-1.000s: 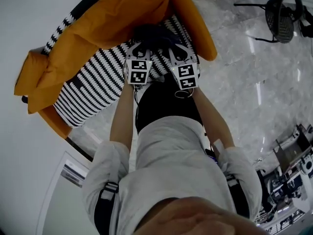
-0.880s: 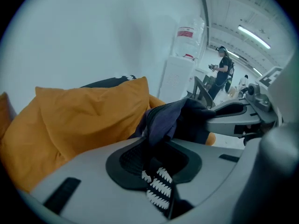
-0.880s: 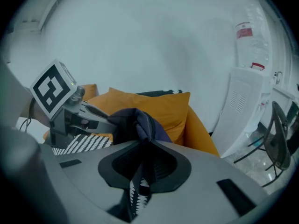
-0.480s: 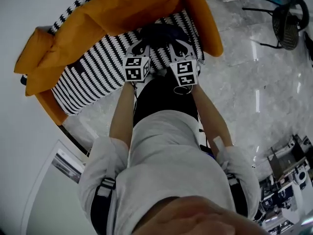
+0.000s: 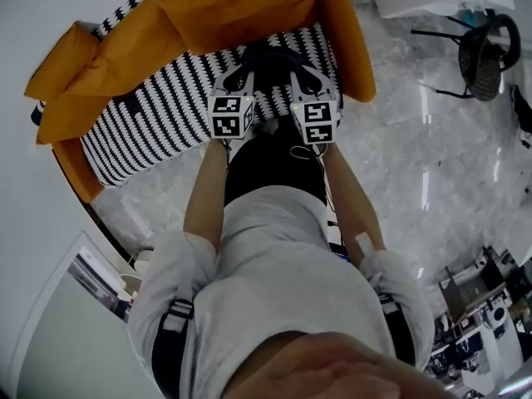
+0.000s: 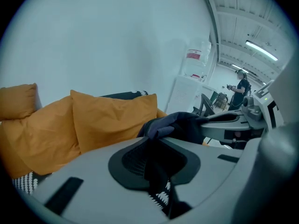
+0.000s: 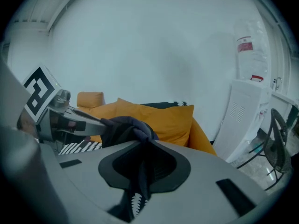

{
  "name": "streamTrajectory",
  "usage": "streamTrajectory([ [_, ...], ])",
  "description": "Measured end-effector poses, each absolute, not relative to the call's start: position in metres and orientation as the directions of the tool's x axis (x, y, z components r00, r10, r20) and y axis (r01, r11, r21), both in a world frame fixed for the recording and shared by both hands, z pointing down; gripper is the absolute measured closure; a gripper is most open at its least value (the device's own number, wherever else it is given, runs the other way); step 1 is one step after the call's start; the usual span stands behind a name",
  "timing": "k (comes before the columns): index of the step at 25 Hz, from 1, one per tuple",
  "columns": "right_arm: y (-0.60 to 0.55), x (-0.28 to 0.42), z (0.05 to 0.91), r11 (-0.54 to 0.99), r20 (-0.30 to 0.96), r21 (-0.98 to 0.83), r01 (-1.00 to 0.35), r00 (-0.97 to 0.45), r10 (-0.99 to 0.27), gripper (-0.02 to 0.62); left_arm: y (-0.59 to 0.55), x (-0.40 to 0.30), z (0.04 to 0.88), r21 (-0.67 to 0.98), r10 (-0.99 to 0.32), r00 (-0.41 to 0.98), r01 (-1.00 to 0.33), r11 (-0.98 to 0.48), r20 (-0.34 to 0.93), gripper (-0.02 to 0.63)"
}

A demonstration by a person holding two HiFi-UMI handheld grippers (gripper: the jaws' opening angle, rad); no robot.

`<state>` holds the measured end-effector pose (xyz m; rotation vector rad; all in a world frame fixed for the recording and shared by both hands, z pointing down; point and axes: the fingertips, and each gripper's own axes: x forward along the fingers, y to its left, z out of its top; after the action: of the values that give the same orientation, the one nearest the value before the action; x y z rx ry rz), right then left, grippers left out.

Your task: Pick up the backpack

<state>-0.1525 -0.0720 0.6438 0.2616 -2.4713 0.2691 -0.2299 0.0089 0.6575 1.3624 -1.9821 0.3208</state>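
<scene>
The dark backpack (image 5: 270, 59) lies at the front of a black-and-white striped sofa seat (image 5: 158, 123), between my two grippers. My left gripper (image 5: 238, 75) has a fold of the backpack's dark fabric (image 6: 180, 122) pinched between its pads, and its jaws are closing on it. My right gripper (image 5: 301, 77) is shut on another fold of the same fabric (image 7: 128, 125). Each gripper view shows the cloth bunched up over the pads and a strip hanging down through the gap. The rest of the backpack is hidden behind the grippers.
Orange cushions (image 5: 208, 15) line the sofa's back and an orange arm (image 5: 349, 48) stands at its right end. A white wall lies behind. A black chair (image 5: 486, 52) stands on the shiny floor at the right, a water dispenser (image 7: 247, 111) beside the sofa.
Both grippers have come up and a little towards me with the dark fabric still pinched. The sofa now sits further left and higher in the head view.
</scene>
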Motion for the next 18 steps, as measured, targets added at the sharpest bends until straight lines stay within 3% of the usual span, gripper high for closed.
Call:
streamTrajectory([
  [18,-0.029,-0.137,0.527,0.976,0.500,-0.086,-0.199,-0.856,-0.130,0.531,0.060,-0.206,0.542,0.116,-0.739,-0.369,-0.851,0.513,0.564,0.558],
])
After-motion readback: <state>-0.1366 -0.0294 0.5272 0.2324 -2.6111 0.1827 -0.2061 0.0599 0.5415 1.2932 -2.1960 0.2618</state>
